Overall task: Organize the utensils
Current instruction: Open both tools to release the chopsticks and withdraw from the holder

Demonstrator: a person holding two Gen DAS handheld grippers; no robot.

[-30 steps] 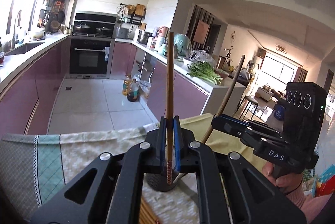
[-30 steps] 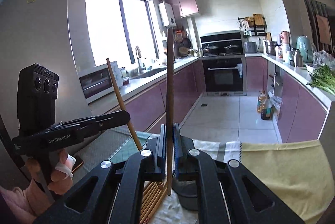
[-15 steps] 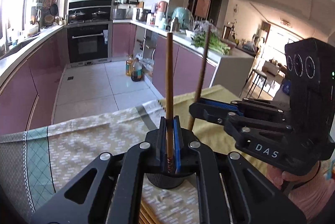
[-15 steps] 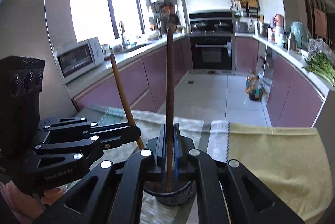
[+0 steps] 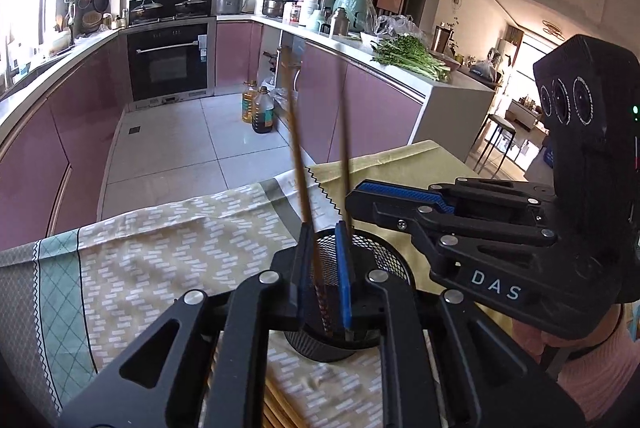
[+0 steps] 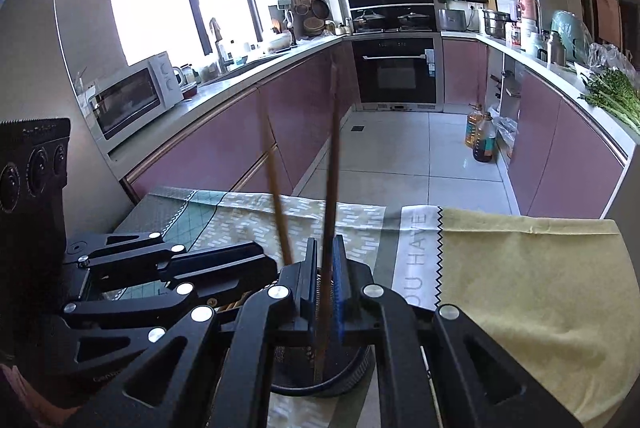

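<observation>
A black mesh cup point(image 5: 362, 338) stands on the cloth-covered table; it also shows in the right wrist view point(image 6: 352, 368). My left gripper point(image 5: 323, 268) is open over the cup, and a brown chopstick point(image 5: 298, 155) stands loose between its jaws with its tip in the cup. My right gripper point(image 6: 325, 276) is open too, with a second chopstick point(image 6: 333, 163) loose in its gap, tip in the cup. Each gripper appears in the other's view, the right one point(image 5: 400, 199) and the left one point(image 6: 224, 260). Both chopsticks are motion-blurred.
More chopsticks point(image 5: 280, 408) lie on the patterned cloth point(image 5: 160, 248) below the left gripper. A yellow cloth point(image 6: 520, 268) covers the table's right side. Kitchen cabinets, an oven point(image 6: 396, 71) and oil bottles point(image 5: 262, 107) on the floor are beyond the table's far edge.
Both grippers have moved down over the mesh cup and opened. The two chopsticks have slipped from the jaws into the cup and lean.
</observation>
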